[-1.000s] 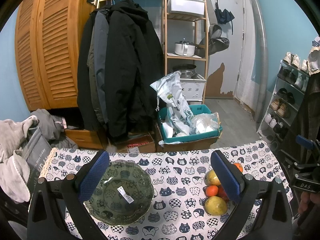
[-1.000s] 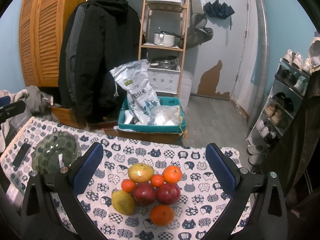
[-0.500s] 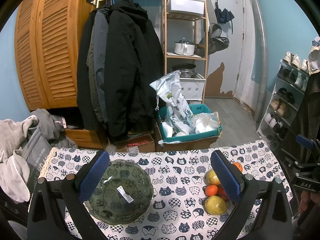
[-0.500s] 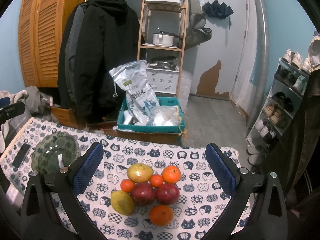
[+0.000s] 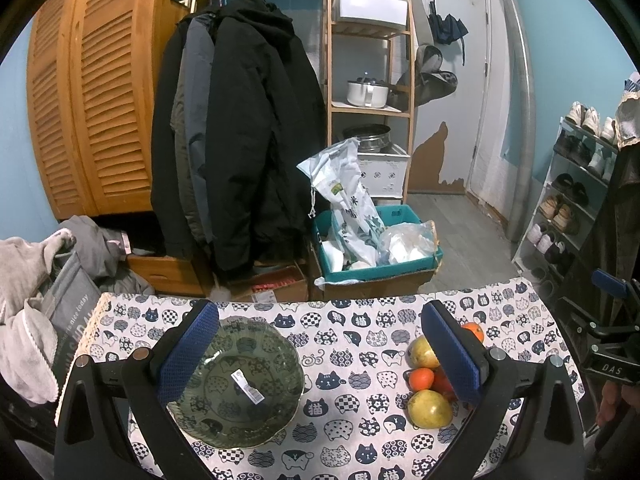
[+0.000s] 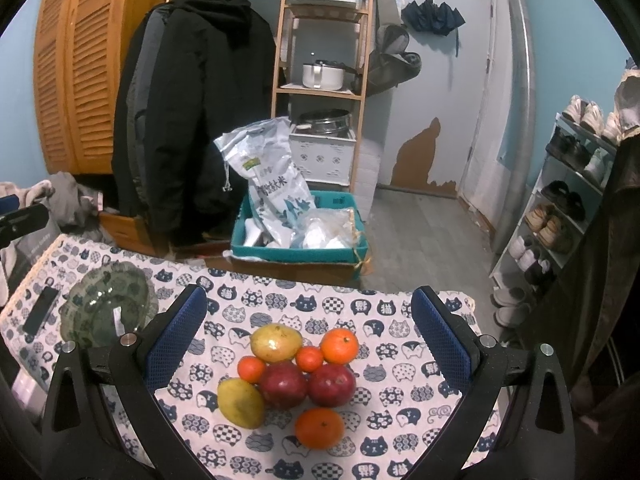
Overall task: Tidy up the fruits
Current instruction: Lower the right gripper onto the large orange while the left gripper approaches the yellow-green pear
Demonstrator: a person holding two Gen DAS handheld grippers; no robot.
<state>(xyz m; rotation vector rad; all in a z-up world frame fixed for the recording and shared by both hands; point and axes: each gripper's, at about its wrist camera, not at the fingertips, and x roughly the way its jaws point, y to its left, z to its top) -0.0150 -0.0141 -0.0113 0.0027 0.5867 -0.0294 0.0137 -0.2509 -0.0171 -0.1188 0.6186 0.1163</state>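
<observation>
A cluster of fruit lies on the cat-print tablecloth (image 6: 384, 308): two yellow-green mangoes (image 6: 276, 342) (image 6: 240, 402), two dark red apples (image 6: 283, 385) (image 6: 331, 384), and several oranges and small tangerines (image 6: 319, 428). A green glass bowl (image 5: 236, 384) with a white label stands empty at the left; it also shows in the right wrist view (image 6: 106, 312). My left gripper (image 5: 320, 354) is open above the table, its left finger over the bowl's rim. My right gripper (image 6: 308, 338) is open, held over the fruit.
A black phone (image 6: 40, 314) lies left of the bowl. Beyond the table's far edge stand a teal crate (image 5: 376, 256) with bags, hanging coats (image 5: 240, 140), a wooden shelf and a shoe rack (image 5: 568, 200). Grey clothes (image 5: 32, 280) pile at the left.
Both grippers have drifted only slightly; the view of the fruit and bowl is nearly the same. Nothing on the table has moved.
</observation>
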